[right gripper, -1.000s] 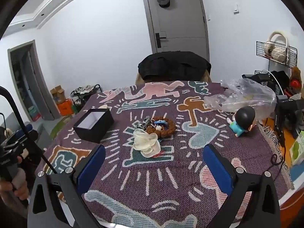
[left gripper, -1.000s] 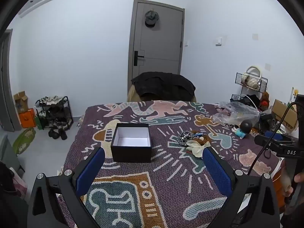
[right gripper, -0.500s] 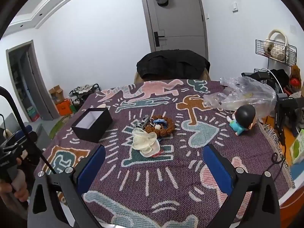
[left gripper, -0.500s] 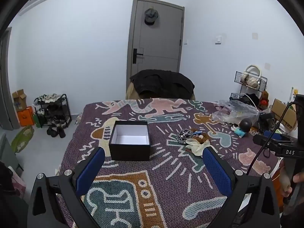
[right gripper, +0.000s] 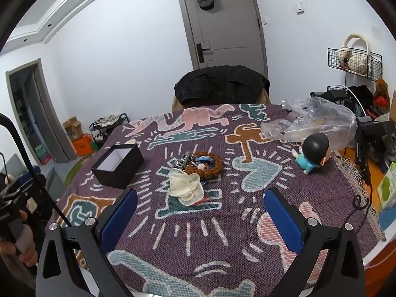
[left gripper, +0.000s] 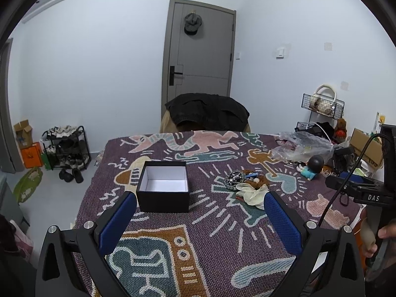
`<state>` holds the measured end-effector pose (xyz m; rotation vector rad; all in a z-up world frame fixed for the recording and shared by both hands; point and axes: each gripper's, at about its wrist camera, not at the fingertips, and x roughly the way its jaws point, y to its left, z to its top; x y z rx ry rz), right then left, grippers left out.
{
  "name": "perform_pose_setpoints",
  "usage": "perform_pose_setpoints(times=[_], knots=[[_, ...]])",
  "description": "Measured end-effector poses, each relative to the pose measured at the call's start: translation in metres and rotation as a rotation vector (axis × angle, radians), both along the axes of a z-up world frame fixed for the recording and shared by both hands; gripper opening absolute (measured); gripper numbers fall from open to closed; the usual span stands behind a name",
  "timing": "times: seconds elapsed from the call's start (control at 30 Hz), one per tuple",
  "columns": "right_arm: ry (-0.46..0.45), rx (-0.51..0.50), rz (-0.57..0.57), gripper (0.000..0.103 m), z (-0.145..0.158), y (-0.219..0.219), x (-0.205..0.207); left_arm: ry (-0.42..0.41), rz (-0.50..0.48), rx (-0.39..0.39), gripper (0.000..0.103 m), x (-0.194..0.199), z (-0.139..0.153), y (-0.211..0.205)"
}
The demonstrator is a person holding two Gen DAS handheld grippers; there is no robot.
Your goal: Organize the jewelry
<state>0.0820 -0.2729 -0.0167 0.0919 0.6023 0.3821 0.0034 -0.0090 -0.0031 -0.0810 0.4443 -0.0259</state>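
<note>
Nothing has gone into the box yet, as far as the views show: the black box [left gripper: 163,189] sits open on the patterned table [left gripper: 222,242] with its white inside bare, so the sorting looks to be at its very start. The jewelry pile [right gripper: 198,165] lies in a small heap near the middle of the table, at about 3 o'clock from the box and well apart from it; it includes a brown beaded bracelet [right gripper: 212,164], a silvery chain [right gripper: 180,162] and a pale cream fabric piece [right gripper: 185,185] at the near side of the heap, with smaller bits among them too tangled to name. The left claw [left gripper: 200,212] is spread wide and holds nothing, hovering just short of the box. The right claw [right gripper: 200,209] is likewise spread wide and bare, with the heap at roughly 12 o'clock ahead of it. All of the pieces are left to carry over, probably one at a time. A doll figure [right gripper: 313,152] and a clear plastic bag [right gripper: 316,121] lie at 2 o'clock, apart from the heap.
</note>
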Motion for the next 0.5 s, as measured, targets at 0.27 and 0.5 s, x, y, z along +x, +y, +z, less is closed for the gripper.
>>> perform_pose_setpoints(times=[0.27, 0.5], knots=[[-0.002, -0.009, 0.008, 0.103, -0.0004, 0.0049, 0.0005, 0.000, 0.012, -0.013, 0.103, 0.0009, -0.0014, 0.0029], [0.010, -0.009, 0.004, 0.103, -0.0018, 0.0064, 0.0029, -0.010, 0.023, -0.021, 0.103, 0.0012, 0.0028, 0.0078]])
